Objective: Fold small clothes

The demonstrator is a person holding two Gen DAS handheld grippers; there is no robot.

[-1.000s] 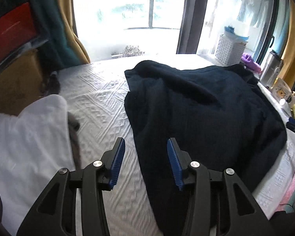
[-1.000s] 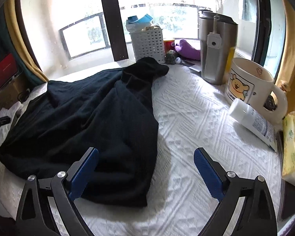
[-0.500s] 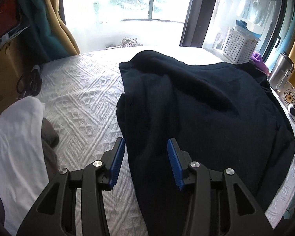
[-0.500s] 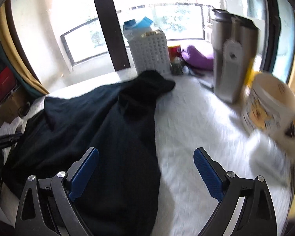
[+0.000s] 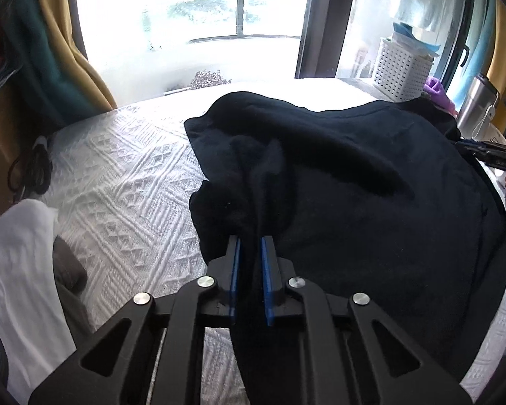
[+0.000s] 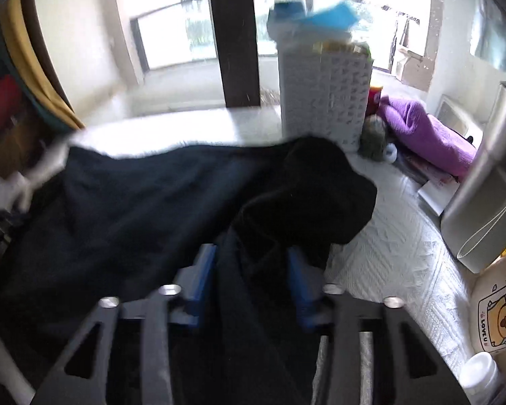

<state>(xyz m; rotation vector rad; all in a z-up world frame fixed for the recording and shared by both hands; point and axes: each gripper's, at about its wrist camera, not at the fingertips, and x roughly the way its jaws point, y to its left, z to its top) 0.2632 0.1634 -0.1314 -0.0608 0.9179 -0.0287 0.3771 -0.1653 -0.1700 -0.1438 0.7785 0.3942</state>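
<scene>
A dark navy garment [image 5: 354, 182] lies spread on a white textured bedspread [image 5: 124, 182]. My left gripper [image 5: 251, 246] is shut on a bunched fold at the garment's near left edge. In the right wrist view the same garment [image 6: 135, 202] fills the middle. My right gripper [image 6: 253, 260] has its blue pads close on either side of a thick fold of it, gripping the cloth. That view is motion-blurred.
A folded white cloth [image 5: 13, 263] lies at the left. A white perforated basket [image 6: 324, 94], a purple cloth [image 6: 425, 135], a steel tumbler [image 6: 489, 185] and a bear mug [image 6: 499, 317] stand at the right. Yellow curtains [image 5: 81, 50] and a window are behind.
Both grippers moved forward onto the garment and closed on it, left at the near left edge, right on the right-hand fold. The cloth now bunches at each gripper.
</scene>
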